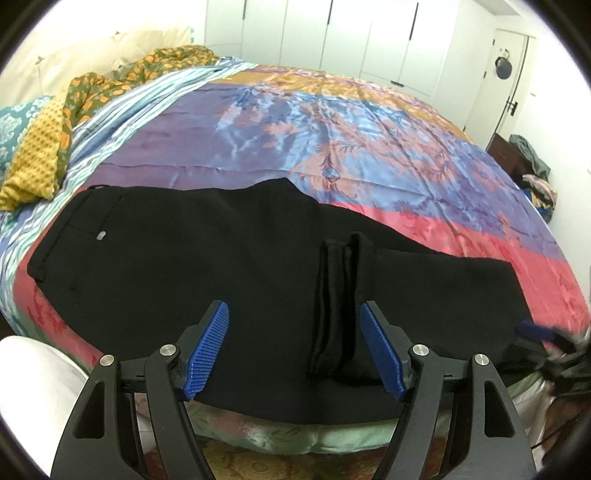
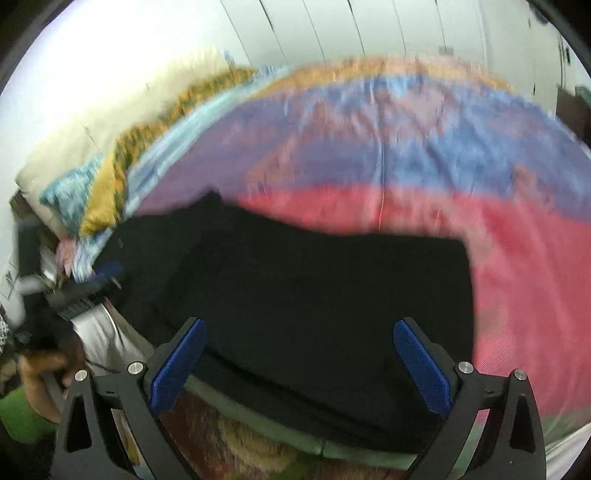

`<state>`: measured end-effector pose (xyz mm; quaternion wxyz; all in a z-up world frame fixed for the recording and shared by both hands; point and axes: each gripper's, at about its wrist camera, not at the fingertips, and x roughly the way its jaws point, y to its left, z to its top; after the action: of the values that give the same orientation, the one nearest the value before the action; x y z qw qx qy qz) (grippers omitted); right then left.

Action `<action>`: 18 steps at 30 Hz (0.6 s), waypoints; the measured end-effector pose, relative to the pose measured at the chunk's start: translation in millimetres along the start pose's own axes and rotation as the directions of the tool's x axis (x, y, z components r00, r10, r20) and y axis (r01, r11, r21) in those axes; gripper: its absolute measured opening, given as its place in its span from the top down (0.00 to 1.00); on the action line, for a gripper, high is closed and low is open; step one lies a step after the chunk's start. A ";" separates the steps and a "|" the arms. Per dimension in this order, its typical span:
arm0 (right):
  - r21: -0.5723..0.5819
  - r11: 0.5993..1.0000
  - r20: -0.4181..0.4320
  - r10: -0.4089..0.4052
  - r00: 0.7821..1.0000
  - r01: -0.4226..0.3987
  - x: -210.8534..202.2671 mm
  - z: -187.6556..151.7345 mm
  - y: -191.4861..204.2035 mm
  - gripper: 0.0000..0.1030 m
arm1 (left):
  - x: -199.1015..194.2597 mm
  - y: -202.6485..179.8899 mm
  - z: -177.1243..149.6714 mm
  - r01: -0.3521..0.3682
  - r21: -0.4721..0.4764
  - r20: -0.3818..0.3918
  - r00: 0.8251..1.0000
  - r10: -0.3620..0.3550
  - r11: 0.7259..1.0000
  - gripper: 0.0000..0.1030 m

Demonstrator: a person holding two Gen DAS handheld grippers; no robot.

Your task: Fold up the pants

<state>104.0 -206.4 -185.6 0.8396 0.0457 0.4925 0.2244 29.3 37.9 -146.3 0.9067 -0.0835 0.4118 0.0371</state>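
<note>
While the black pants lie flat along the near edge of the bed, on the multicoloured bedspread, the left gripper hovers just above them with its jaws wide apart and nothing between them. The waistband end, with a pocket and a small grey button, points to the left in the left wrist view; the leg end runs off to the right. A ridge of bunched folds crosses the fabric close to the left gripper's right finger. The near edge of the pants hangs just over the bed's green side panel.

In the blurred right wrist view, the right gripper sits over the leg end of the pants, jaws spread wide and empty. The hem ends squarely against the red band of the bedspread. The left gripper shows as a blue smear at the far left.

Pillows and a yellow floral blanket are heaped at the head of the bed. White wardrobe doors line the far wall.
</note>
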 end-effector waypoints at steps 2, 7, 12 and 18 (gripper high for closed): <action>0.014 1.000 0.006 -0.009 1.000 0.009 2.9 -3.7 -2.4 0.03 | -1.7 2.0 0.1 -0.003 -0.007 0.006 1.000 0.003 1.000 0.27; -0.014 0.998 0.280 -0.055 0.958 0.061 -60.1 4.6 5.8 0.03 | -1.0 4.3 2.0 -0.001 -0.026 0.013 1.000 0.001 1.000 0.27; -0.001 0.985 0.387 -0.160 0.908 0.174 -93.3 6.4 2.2 0.01 | -2.6 0.5 1.5 -0.002 -0.005 0.022 1.000 0.002 1.000 0.27; 0.106 0.960 0.333 -0.279 0.901 0.258 -95.3 -16.2 -30.1 0.01 | -2.0 4.5 2.1 -0.004 -0.024 0.024 1.000 0.005 1.000 0.27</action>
<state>60.8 -276.0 -126.0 0.9339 0.0410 0.3459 0.0804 28.9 42.7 -144.0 0.9105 -0.0931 0.4004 0.0450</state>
